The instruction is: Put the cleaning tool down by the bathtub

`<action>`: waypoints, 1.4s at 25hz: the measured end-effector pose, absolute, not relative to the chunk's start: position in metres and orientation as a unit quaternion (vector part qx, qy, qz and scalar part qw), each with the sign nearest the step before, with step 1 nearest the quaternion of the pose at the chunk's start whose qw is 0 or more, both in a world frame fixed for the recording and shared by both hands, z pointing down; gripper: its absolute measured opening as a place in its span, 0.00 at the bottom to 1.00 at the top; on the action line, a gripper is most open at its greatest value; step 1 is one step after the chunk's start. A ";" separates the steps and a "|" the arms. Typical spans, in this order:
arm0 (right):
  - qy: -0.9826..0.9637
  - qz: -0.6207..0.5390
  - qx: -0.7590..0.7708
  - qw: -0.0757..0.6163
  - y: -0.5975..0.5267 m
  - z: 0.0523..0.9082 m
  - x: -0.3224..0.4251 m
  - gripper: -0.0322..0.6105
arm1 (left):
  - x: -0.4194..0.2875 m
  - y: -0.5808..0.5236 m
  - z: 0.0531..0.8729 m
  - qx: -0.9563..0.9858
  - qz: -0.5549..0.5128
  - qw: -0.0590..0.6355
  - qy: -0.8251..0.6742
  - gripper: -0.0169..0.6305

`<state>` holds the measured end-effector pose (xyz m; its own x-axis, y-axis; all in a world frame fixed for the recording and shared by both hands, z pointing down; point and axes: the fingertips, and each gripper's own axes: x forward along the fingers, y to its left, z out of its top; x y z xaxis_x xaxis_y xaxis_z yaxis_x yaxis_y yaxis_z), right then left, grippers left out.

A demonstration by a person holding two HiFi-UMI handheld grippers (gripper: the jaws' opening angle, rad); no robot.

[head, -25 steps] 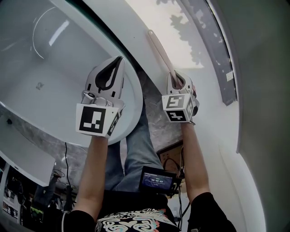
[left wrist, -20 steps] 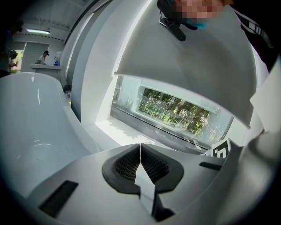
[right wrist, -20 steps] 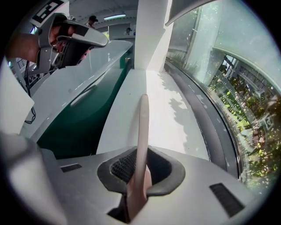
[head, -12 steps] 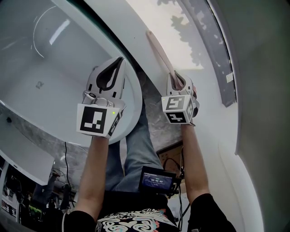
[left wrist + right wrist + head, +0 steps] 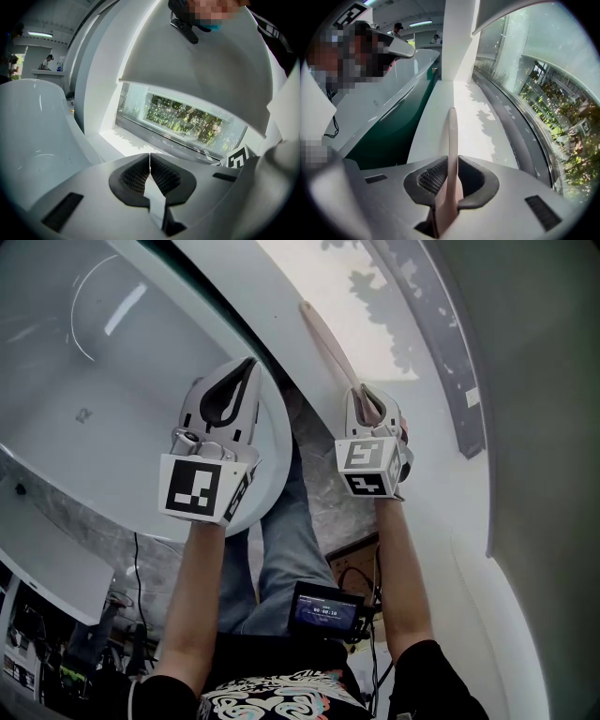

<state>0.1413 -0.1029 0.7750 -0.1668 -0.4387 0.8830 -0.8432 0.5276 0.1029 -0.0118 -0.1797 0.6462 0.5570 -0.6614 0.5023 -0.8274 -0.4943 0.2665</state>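
- Pinkish and slim, the cleaning tool (image 5: pixel 329 345) is clamped in the right hand-held gripper (image 5: pixel 365 393). Its handle points away from the person over the white ledge (image 5: pixel 398 329) that runs beside the bathtub (image 5: pixel 66 418).
- Against the head views of the last second almost nothing moves. The handle's far tip drifts a shade toward the tub, and both grippers keep their places.
- My reading is that the setting-down has not started. The tool is held out in the air, and the jaws would have to come down to a surface and part before the task counts as done.
- The right gripper view shows the jaws pressed against the handle from both sides, with no slack.
- The left hand-held gripper (image 5: pixel 246 367) hangs over the tub's rim, its jaws together and nothing between them, so it takes no part in the hold.
- Only the handle can be seen. The working end sits on the person's side of the jaws, covered by the gripper body, so what kind of tool it is cannot be told.
- Whether the far tip touches the ledge or floats above it is unclear in either view.
- The gap between tub and ledge reads only as a dark green band (image 5: pixel 389 133), its bottom out of sight.
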 end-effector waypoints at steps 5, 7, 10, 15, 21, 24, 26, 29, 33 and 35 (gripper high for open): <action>-0.738 0.204 0.439 0.470 -0.104 0.770 0.141 0.15 | -0.009 -0.179 0.647 0.849 0.171 0.246 -0.436 0.05; -0.738 0.203 0.440 0.470 -0.104 0.770 0.141 0.15 | -0.008 -0.179 0.647 0.849 0.169 0.247 -0.436 0.05; -0.737 0.204 0.440 0.471 -0.104 0.772 0.141 0.15 | -0.009 -0.180 0.648 0.849 0.169 0.247 -0.436 0.05; -0.739 0.200 0.448 0.462 -0.102 0.763 0.142 0.15 | -0.012 -0.180 0.637 0.850 0.168 0.236 -0.440 0.05; -0.741 0.200 0.460 0.447 -0.104 0.742 0.139 0.14 | -0.017 -0.177 0.624 0.852 0.170 0.229 -0.440 0.05; -0.737 0.200 0.465 0.448 -0.103 0.739 0.142 0.11 | -0.017 -0.174 0.623 0.853 0.173 0.229 -0.437 0.05; -0.737 0.204 0.471 0.441 -0.102 0.737 0.143 0.10 | -0.017 -0.173 0.622 0.853 0.173 0.228 -0.437 0.05; -0.739 0.200 0.479 0.430 -0.104 0.729 0.143 0.09 | -0.018 -0.174 0.618 0.855 0.170 0.223 -0.437 0.05; -0.739 0.205 0.485 0.421 -0.101 0.719 0.141 0.09 | -0.019 -0.172 0.614 0.856 0.169 0.221 -0.435 0.05; -0.739 0.208 0.489 0.414 -0.099 0.714 0.140 0.09 | -0.020 -0.171 0.611 0.857 0.170 0.220 -0.434 0.05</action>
<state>0.1398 -0.0992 0.7137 -0.1790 -0.5502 0.8156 -0.8949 0.4355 0.0974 -0.0200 -0.1711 0.6110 0.5657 -0.6684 0.4829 -0.8183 -0.5273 0.2289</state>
